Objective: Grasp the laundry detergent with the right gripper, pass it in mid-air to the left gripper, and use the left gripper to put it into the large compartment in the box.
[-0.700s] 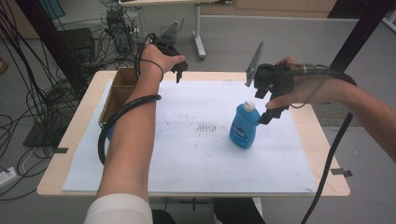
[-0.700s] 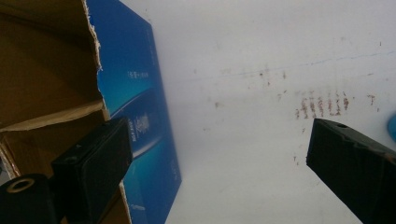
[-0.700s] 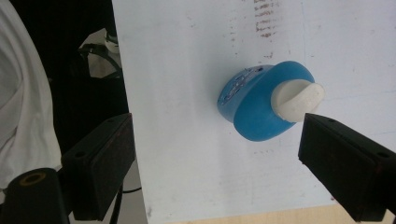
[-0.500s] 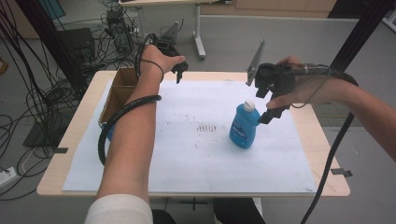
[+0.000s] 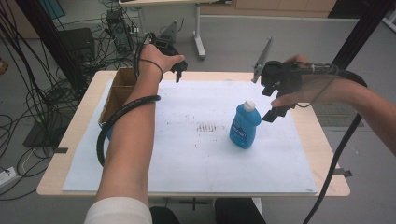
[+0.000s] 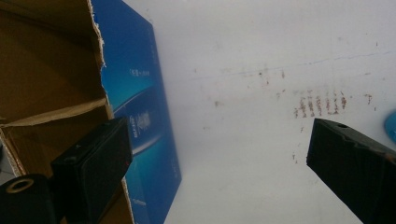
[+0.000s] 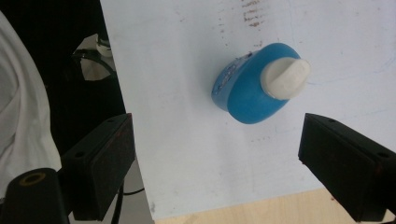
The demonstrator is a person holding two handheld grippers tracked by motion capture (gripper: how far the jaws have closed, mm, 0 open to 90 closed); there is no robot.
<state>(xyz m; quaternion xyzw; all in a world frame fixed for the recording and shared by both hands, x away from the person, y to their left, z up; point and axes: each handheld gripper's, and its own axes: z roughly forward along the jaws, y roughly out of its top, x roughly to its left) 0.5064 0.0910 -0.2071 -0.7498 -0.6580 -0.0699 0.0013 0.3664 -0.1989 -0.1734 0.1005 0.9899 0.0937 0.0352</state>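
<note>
White tabletop sheet (image 5: 187,154), blue bottle (image 5: 243,127) upright, white cap (image 5: 250,105) topmost, right gripper (image 5: 275,112) beside it, fingers apart, empty.

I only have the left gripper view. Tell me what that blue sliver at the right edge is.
Observer: It is a blue bottle with a white cap, standing upright on the white sheet.
Operator: Report where the right hand-held gripper is.
Observer: The right hand-held gripper hangs above the bottle, just to its right in the high view. Its jaws are open and nothing is gripped.
</note>
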